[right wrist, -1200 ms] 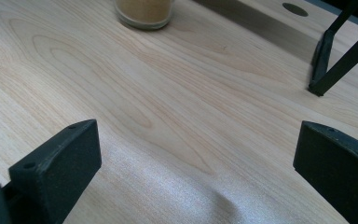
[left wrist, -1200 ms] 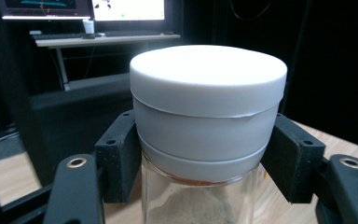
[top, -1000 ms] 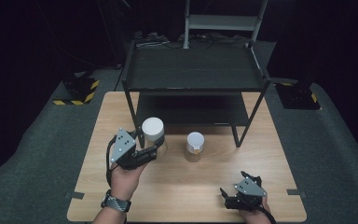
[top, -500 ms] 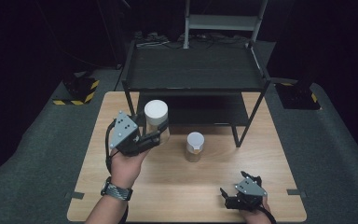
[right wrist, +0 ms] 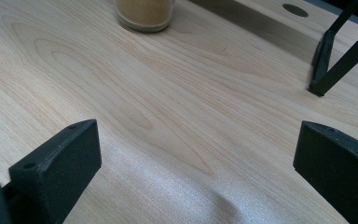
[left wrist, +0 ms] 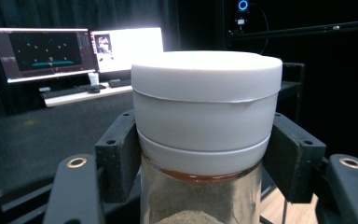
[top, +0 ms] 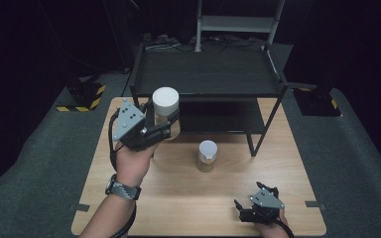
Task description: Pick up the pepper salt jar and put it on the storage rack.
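A glass jar with a wide white lid [top: 165, 105] hangs above the table's left half, just in front of the black rack. My left gripper [top: 170, 125] is shut on it, jaws clamped on either side below the lid. In the left gripper view the jar [left wrist: 206, 107] stands upright between the two black pads [left wrist: 117, 158], with brown powder in its glass. A smaller white-lidded jar [top: 207, 155] of tan powder stands on the table's middle. My right gripper [top: 248, 197] rests low near the front right edge, open, with bare wood between its jaws [right wrist: 196, 172].
A black two-level metal rack [top: 208, 74] stands across the back of the wooden table [top: 178, 198]; its front right leg [right wrist: 326, 70] shows in the right gripper view, as does the small jar's base [right wrist: 144, 14]. Monitors glow beyond the rack in the left gripper view.
My left gripper has lifted the big jar off the table and carried it up toward the rack's top level. The right gripper and the small jar have stayed put.
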Demonstrator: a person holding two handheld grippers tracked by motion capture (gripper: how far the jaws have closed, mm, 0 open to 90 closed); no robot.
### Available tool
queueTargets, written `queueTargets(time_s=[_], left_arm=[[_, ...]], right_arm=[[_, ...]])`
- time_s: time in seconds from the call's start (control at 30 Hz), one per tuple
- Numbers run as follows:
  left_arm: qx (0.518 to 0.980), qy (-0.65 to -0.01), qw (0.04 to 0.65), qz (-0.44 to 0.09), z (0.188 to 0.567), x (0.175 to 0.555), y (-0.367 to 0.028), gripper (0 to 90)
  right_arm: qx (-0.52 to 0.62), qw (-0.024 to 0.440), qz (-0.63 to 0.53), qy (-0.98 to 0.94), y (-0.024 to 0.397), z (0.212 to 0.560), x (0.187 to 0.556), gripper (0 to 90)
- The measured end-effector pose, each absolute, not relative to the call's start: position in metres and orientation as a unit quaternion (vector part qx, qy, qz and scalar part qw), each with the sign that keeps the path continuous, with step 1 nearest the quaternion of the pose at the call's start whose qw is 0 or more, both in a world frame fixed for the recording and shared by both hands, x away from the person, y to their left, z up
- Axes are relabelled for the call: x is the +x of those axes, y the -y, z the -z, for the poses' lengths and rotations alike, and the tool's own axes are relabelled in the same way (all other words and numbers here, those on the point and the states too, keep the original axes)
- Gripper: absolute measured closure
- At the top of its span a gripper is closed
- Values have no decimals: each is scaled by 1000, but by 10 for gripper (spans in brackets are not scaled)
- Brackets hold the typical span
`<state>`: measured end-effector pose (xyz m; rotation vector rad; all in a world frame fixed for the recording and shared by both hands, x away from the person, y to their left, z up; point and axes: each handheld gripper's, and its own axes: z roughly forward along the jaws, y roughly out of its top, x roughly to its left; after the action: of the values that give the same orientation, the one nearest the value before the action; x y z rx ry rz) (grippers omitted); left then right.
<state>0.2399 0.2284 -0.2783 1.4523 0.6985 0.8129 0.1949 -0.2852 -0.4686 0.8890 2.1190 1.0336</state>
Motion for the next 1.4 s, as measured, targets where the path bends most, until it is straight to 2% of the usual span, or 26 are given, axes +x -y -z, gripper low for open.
queueTargets(time_s=[0.67,1.4], left_arm=[[614,-308,624,-372,228,264,-219,348],[604,-342,612,-379,212,306,-203,348]], right_arm=[[335,305,-395,-799,287,469,195,0],[335,301,-399,-799,290,469,195,0]])
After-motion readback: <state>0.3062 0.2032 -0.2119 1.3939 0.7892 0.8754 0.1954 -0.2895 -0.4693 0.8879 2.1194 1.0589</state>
